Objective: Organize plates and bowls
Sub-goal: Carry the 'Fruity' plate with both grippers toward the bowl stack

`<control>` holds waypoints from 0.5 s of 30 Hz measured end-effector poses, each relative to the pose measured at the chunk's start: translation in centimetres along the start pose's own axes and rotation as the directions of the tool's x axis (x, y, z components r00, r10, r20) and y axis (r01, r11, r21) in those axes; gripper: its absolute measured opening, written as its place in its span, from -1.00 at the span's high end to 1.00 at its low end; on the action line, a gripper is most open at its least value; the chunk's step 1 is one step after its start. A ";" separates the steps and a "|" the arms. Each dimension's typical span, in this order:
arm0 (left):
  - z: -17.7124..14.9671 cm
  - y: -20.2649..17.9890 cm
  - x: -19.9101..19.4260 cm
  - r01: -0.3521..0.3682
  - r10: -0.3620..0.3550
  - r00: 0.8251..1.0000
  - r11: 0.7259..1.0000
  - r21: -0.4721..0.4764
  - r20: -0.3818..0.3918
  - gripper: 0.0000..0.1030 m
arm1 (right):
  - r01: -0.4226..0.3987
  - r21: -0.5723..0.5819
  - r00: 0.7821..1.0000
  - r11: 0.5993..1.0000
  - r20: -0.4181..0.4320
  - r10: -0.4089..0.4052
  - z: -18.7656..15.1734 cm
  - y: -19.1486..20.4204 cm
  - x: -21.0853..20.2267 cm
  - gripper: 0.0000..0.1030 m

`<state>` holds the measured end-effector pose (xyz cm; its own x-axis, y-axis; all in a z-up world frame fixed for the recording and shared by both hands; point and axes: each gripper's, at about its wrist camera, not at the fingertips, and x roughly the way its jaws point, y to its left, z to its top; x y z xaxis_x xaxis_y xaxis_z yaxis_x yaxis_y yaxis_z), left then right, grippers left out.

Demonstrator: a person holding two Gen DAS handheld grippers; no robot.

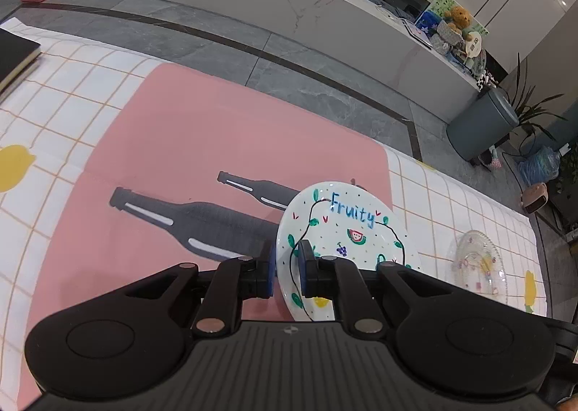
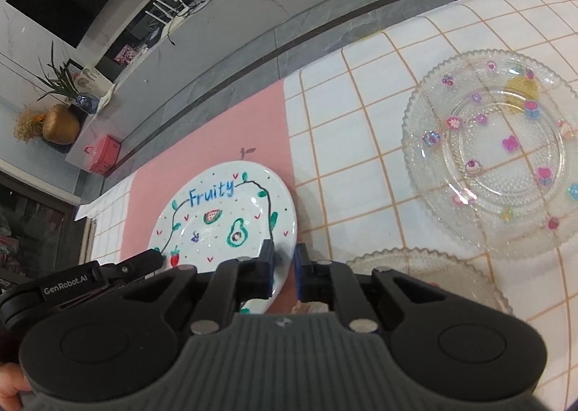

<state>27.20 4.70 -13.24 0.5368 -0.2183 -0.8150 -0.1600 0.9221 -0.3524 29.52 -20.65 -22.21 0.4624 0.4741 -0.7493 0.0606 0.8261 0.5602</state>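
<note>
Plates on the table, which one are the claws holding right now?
The white "Fruity" plate, painted with fruit; both claws pinch its rim. The clear glass plates sit untouched on the checked cloth.

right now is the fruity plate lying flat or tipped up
Tipped up: in the left wrist view the Fruity plate stands slanted, its near rim clamped by the left gripper.

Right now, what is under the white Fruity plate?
The Fruity plate lies over the pink placemat; in the left view it covers part of the printed black bottles. Both grippers, left and right, pinch its rim. Anything beneath its middle stays hidden.
</note>
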 end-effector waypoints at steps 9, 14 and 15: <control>-1.3 -1.4 -5.2 -0.006 0.005 0.998 1.000 0.014 0.062 0.74 | -0.054 -0.017 0.998 0.998 0.021 0.054 -1.7 1.1 -4.6 0.83; -3.7 -2.5 -8.2 -0.043 0.041 0.996 0.999 0.027 0.080 0.74 | -0.076 -0.024 0.997 0.997 0.030 0.077 -4.0 1.2 -7.8 0.83; -4.3 -2.5 -8.8 -0.043 0.042 0.995 0.999 0.016 0.085 0.74 | -0.078 -0.027 0.996 0.997 0.031 0.079 -4.6 1.1 -8.5 0.83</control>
<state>19.31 2.89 -7.17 0.5984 -0.1513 -0.7868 -0.1700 0.9356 -0.3093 21.58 -22.30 -16.87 0.4932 0.5278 -0.6915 0.0005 0.7948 0.6069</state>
